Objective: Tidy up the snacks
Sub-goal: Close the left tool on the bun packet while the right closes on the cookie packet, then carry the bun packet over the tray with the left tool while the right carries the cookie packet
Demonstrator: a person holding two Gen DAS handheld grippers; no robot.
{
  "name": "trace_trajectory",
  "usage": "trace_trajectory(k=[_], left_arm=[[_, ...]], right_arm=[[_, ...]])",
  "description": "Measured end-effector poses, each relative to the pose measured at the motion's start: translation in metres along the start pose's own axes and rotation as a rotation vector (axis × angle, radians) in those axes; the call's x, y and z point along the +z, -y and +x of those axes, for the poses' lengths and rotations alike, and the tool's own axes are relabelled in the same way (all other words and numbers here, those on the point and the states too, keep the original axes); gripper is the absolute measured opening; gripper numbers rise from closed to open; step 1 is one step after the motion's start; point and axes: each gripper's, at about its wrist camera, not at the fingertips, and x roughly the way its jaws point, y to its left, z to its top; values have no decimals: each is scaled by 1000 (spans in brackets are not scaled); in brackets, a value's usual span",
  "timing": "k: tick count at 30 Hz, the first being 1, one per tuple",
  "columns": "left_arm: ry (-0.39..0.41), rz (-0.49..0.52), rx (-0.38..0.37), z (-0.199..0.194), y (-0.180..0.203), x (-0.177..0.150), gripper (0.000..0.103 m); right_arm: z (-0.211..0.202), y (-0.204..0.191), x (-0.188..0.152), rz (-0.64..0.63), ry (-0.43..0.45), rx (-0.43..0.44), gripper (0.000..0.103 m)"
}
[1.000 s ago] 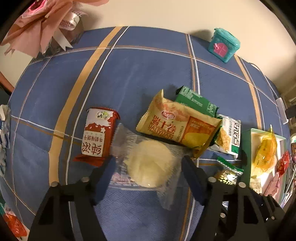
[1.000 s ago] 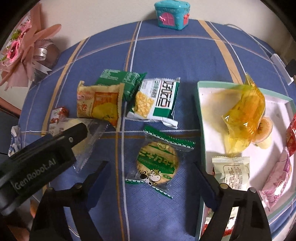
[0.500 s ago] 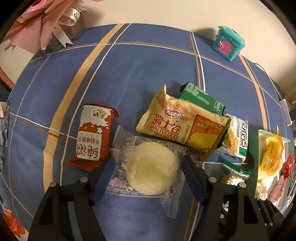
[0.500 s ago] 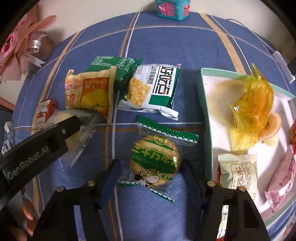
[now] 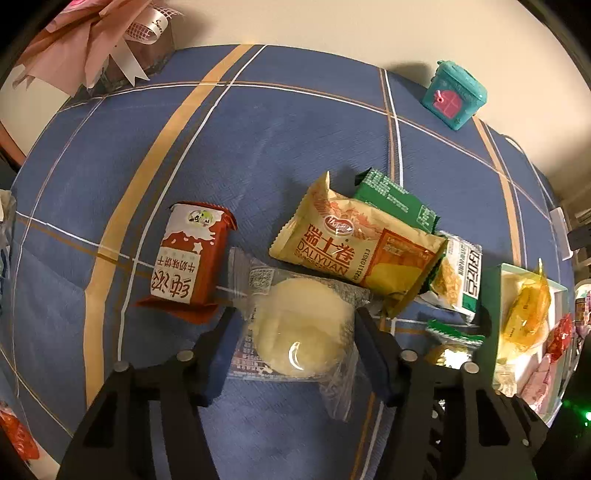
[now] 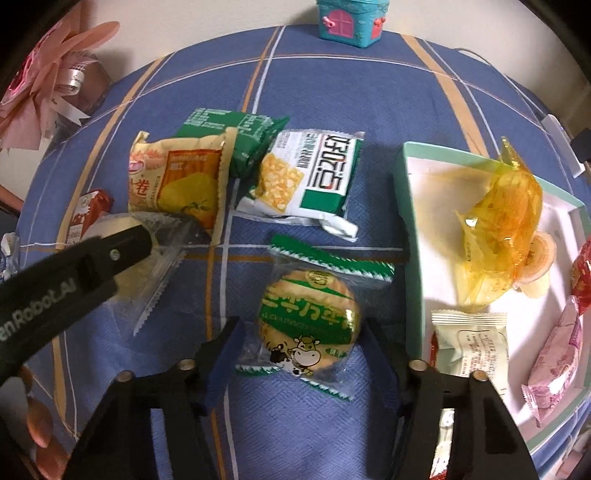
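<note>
Landmark: the tray (image 6: 406, 192), a white tray with a green rim at the right end of the blue plaid cloth (image 5: 258, 147).

Nearest the tray, the right gripper (image 6: 301, 343) points steeply down over the round green-and-white biscuit pack (image 6: 310, 321), which lies just left of the tray's rim. The pack sits squarely between the two fingers; its sealed ends run toward and away from the gripper, so the fingers close across its short width. The jaws are half-wide and closing; whether the pads already touch the wrapper I cannot tell.

Farther left of the tray, the left gripper (image 5: 299, 332) straddles the pale round cake (image 5: 301, 328) in clear wrap. Its jaws are also closing, with the cake between them and the pads at its sides; firm contact is not confirmed.

Each gripper is nearest its own pack, so neither need cross.

Count, outside the tray: six packs, namely biscuit, cake, red milk-biscuit pack (image 5: 190, 258), yellow roll pack (image 5: 354, 247), dark green pack (image 5: 395, 201), white-and-green cracker pack (image 6: 306, 177). Inside the tray: at least five items visible.

Farthest back: one teal toy house (image 6: 351, 22).
</note>
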Motion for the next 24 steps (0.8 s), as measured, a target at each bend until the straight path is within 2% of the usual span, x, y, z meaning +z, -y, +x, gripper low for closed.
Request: trace_trajectory(k=[3, 7, 13, 18, 20, 21, 24], left_arm=[[5, 0, -4, -6, 0, 0, 58], [7, -5, -11, -16, 1, 1, 57], [101, -15, -24, -57, 0, 7, 57], [193, -18, -24, -95, 2, 10, 57], [218, -20, -24, -103, 2, 12, 57], [257, -13, -29, -107, 2, 11, 57], [277, -22, -22, -115, 2, 9, 57]], right_arm=[[-3, 1, 0, 6, 0, 14, 53], [-9, 3, 1, 18, -2, 54, 53], [-43, 7, 6, 37, 62, 115, 53], [-76, 15, 9, 48, 133, 134, 53], [-89, 21, 10, 54, 147, 147, 53], [-93, 22, 9, 55, 154, 153, 53], [-100, 24, 16, 53, 172, 156, 53]])
